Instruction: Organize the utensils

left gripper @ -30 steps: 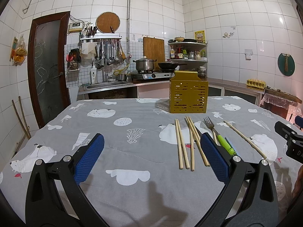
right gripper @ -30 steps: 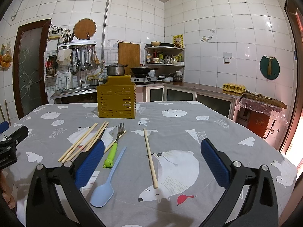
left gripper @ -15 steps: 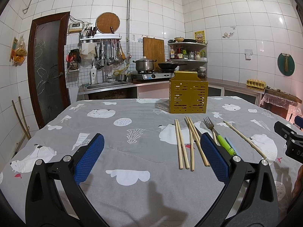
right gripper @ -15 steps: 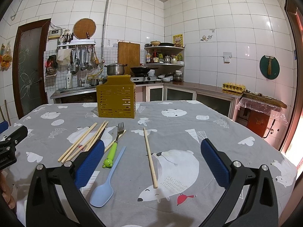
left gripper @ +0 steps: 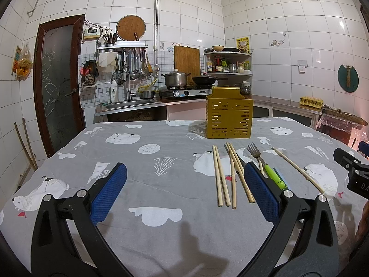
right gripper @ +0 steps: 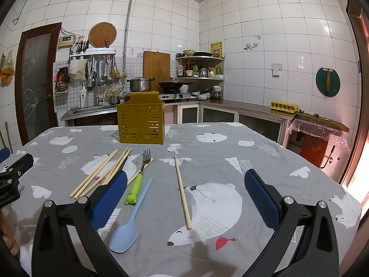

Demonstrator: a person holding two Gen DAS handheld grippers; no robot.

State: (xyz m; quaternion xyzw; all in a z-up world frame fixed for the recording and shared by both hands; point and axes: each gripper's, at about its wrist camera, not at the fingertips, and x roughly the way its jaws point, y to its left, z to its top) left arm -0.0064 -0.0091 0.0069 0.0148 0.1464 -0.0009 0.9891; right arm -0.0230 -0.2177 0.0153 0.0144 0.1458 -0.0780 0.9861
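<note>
A yellow slotted utensil holder [left gripper: 229,119] [right gripper: 141,121] stands upright at the far middle of the table. In front of it lie several wooden chopsticks [left gripper: 221,177] [right gripper: 101,173], a fork with a green handle [left gripper: 265,164] [right gripper: 139,175], a light blue spoon [right gripper: 131,221] and one lone chopstick [left gripper: 297,169] [right gripper: 182,191]. My left gripper [left gripper: 184,194] is open and empty, low over the cloth, left of the chopsticks. My right gripper [right gripper: 185,198] is open and empty, with the lone chopstick between its fingers' lines.
The table carries a grey cloth with white animal prints [left gripper: 150,152] [right gripper: 230,152]. A kitchen counter with sink, stove and pot [left gripper: 175,80] runs behind. A door [left gripper: 57,85] is at the far left. The other gripper shows at each view's edge [left gripper: 352,173] [right gripper: 11,175].
</note>
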